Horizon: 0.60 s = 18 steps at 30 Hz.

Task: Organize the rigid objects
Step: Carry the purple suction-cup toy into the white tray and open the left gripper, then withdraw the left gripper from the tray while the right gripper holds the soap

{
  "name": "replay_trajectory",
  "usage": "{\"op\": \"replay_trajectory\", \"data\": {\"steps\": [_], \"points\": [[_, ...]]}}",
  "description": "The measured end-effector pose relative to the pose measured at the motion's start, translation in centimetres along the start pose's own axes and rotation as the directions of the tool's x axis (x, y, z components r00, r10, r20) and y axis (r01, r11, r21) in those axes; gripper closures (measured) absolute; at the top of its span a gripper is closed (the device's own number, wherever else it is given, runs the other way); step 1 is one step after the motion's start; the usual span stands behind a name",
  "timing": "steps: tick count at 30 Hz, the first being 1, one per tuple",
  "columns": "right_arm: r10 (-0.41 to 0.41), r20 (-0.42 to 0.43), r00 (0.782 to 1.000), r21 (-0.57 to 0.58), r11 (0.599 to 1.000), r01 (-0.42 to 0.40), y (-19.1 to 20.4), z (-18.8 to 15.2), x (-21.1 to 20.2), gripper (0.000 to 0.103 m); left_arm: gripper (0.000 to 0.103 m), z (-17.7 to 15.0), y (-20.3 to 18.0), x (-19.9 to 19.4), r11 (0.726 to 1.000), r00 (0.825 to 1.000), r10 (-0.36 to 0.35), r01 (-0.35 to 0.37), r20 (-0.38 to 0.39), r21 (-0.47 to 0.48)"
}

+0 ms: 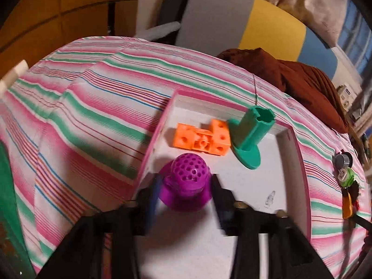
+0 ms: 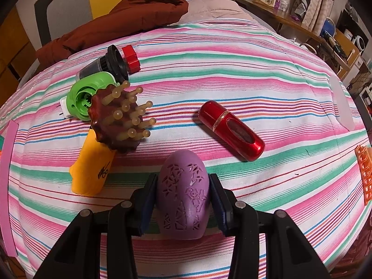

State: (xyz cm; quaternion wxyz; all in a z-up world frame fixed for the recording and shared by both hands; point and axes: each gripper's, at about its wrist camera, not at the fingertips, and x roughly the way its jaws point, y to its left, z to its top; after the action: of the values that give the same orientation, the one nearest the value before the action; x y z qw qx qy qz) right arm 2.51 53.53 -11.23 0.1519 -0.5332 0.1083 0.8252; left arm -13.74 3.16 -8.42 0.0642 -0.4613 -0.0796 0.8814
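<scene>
In the left wrist view a white tray with a pink rim (image 1: pixel 300 162) lies on the striped cloth. In it are an orange block piece (image 1: pixel 202 137) and a teal stand (image 1: pixel 251 137). My left gripper (image 1: pixel 186 186) stands over the tray's near part with a purple perforated dome piece (image 1: pixel 186 181) between its fingers, the jaws close around it. In the right wrist view my right gripper (image 2: pixel 183 195) is shut on a mauve carved egg (image 2: pixel 183 195), just above the cloth.
On the cloth in the right wrist view lie a red capsule-shaped case (image 2: pixel 231 130), a brown massage brush with an orange handle (image 2: pixel 109 134), a green round part (image 2: pixel 90 97), a black and red cylinder (image 2: pixel 116 62) and an orange grid piece (image 2: pixel 365 174). A brown jacket (image 2: pixel 125 16) lies behind.
</scene>
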Motion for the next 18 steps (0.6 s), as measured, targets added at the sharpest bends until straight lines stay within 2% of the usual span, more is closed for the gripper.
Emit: {"op": "replay_trajectory", "data": {"steps": [1,3,6,9,18], "points": [[0.0,0.0,1.0,0.0,1.0,0.0,0.0,0.0,0.0,0.059,0.045,-0.3,0.0,-0.6,1.0,1.0,-0.024,0.025,0.019,-0.011],[0.0,0.0,1.0,0.001,1.0,0.0,0.0,0.0,0.0,0.059,0.028,-0.6,-0.1,-1.7,0.999,0.998,-0.036,0.037,0.055,-0.021],[-0.002,0.001,1.0,-0.001,1.0,0.002,0.1,0.0,0.0,0.059,0.014,-1.9,-0.6,-4.1,0.999,0.99,-0.034,0.039,0.139,-0.036],[-0.005,0.001,1.0,0.001,1.0,0.005,0.2,0.1,0.1,0.059,0.012,-3.4,-1.4,-5.3,0.996,0.984,-0.089,0.092,0.156,-0.016],[0.021,-0.006,1.0,0.054,0.998,-0.021,0.2,-0.4,-0.3,0.059,0.005,-6.3,-4.2,-6.4,0.985,0.98,-0.168,0.163,0.108,0.051]]}}
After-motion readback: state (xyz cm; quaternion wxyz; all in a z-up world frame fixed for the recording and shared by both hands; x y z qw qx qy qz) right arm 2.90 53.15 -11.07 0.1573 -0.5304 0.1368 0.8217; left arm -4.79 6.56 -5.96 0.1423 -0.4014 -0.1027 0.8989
